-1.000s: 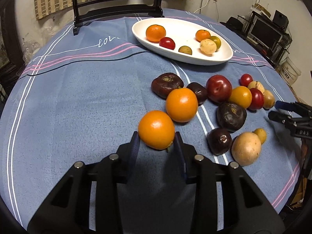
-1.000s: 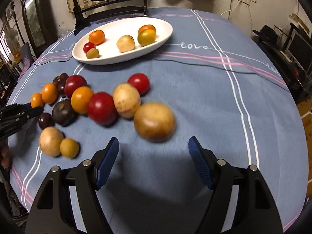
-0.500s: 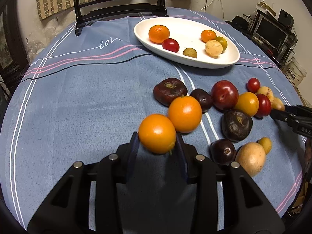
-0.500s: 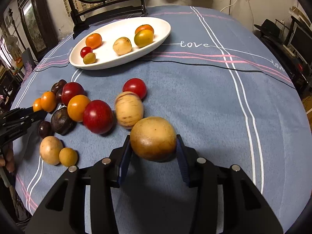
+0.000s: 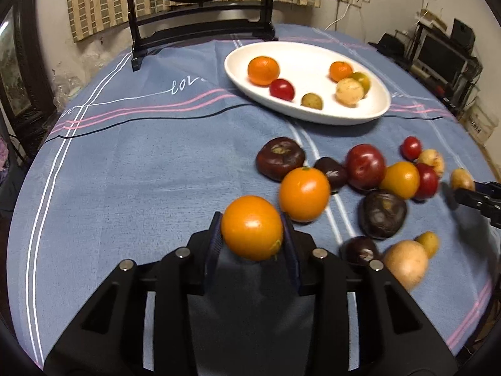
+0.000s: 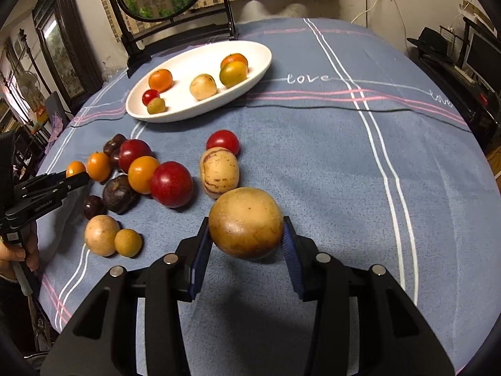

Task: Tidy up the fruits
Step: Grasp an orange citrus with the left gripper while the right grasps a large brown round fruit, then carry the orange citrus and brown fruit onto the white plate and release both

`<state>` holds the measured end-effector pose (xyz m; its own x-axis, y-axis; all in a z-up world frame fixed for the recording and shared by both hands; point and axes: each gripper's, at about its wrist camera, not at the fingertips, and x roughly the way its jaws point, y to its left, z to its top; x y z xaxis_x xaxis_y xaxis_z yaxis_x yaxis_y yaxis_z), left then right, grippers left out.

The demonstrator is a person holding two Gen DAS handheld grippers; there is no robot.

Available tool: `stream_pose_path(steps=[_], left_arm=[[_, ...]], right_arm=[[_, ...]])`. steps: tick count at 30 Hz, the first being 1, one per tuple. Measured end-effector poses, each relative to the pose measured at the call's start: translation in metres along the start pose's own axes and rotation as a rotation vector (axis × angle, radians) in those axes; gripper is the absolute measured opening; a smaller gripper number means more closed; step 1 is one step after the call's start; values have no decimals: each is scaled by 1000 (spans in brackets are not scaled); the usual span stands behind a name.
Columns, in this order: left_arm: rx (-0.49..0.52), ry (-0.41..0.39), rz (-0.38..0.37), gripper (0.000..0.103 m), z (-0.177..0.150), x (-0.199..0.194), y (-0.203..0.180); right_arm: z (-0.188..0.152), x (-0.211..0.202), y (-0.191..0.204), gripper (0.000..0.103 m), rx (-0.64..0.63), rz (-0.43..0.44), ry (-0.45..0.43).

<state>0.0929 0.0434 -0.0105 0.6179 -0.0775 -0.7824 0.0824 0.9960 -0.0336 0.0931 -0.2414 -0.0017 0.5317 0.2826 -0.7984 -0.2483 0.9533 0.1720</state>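
Left hand-held gripper is clamped on an orange and the right hand-held gripper on a tan fruit, both lifted off the tabletop near the loose pile, white dish further back.

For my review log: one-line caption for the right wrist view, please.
Right gripper clamps a tan round fruit above the blue tablecloth, white oval plate of fruit beyond.
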Motion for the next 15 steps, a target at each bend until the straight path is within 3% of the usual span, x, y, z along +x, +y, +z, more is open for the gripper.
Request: stream_pose_path(steps=[9,15], left_arm=[[-28,-70,-111,37,23,-41,-7],[-24,-83,-160,37,72,-36,-17]], right_arm=[[19,-25,18,44,-50,106,-50],[66,-23,39,44,-124,122,-87]])
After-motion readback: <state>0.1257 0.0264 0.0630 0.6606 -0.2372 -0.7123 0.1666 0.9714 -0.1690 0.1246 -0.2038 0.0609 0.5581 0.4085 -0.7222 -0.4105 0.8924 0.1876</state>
